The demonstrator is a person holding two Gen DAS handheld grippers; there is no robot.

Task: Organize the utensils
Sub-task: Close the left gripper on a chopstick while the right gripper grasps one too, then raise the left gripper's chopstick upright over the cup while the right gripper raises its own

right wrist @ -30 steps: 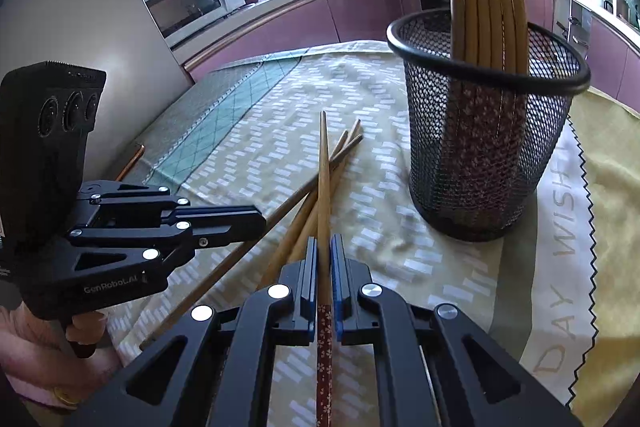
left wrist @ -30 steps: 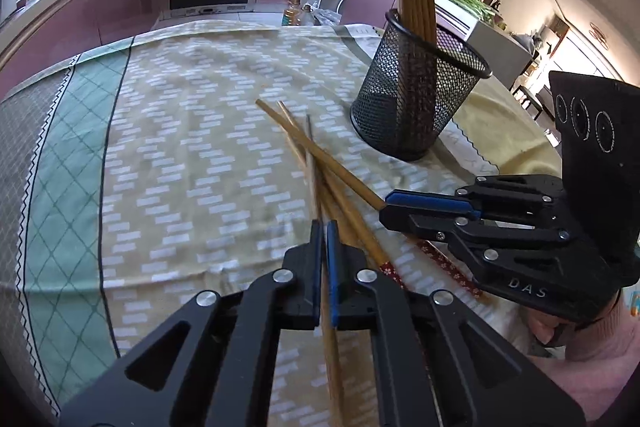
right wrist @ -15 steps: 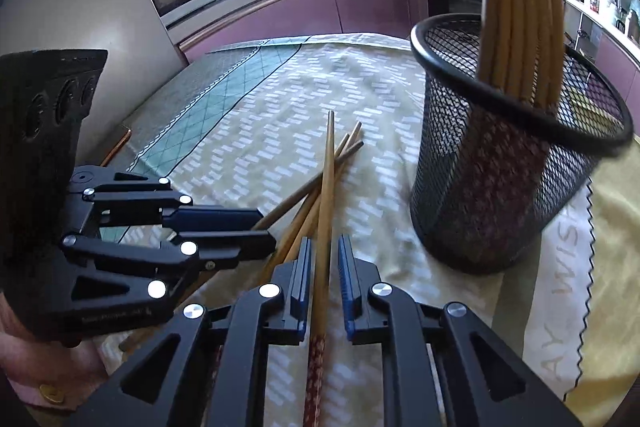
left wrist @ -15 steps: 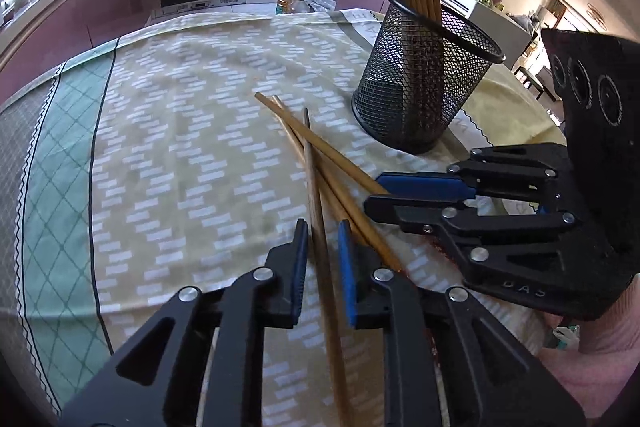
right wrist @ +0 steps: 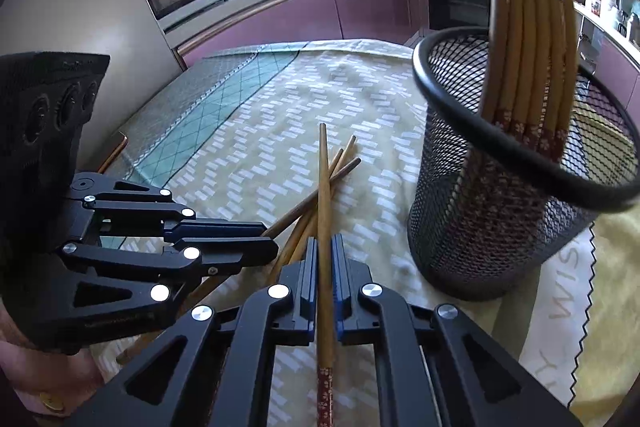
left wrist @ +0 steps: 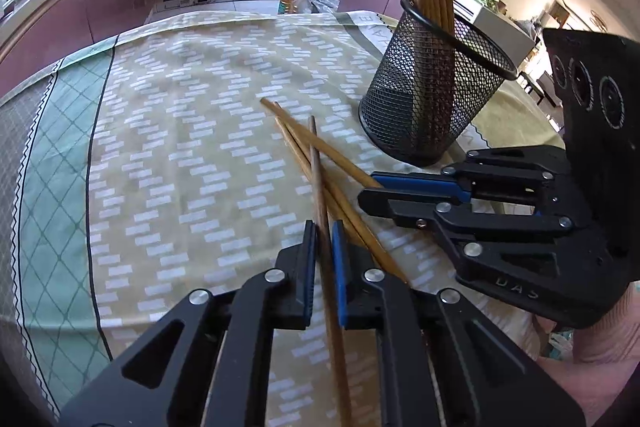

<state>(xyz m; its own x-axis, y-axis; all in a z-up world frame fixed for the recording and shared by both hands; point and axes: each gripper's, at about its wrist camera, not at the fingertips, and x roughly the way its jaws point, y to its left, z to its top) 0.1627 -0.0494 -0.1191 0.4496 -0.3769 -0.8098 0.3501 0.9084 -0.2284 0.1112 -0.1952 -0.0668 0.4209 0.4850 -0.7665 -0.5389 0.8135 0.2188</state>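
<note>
Left wrist view looks down across a patterned tablecloth [left wrist: 168, 163] where a small heap of loose chopsticks [left wrist: 304, 151] lies crossed, just beside a black mesh cup [left wrist: 432, 99] that already holds several chopsticks upright. The left gripper [left wrist: 322, 259] has just been closing after a brief opening, and its jaws now pinch one chopstick [left wrist: 318, 179] partway along the shaft, tip pointing away. To its right, the right gripper [left wrist: 372, 191] reaches into the same heap. Right wrist view shows that gripper [right wrist: 325, 267] with jaws that have likewise just closed on its own chopstick [right wrist: 325, 187], held just above the red flowered band near the thick end; the left gripper [right wrist: 268, 239] sits close beside it on the left, and the cup [right wrist: 480, 227] stands near on the right. Each stick looks light, stiff and smooth, so it will likely pivot or slide if gripped near an end. A hold close to the middle should keep it steady, and the thick patterned end probably goes down into the cup, matching those already standing there.
</note>
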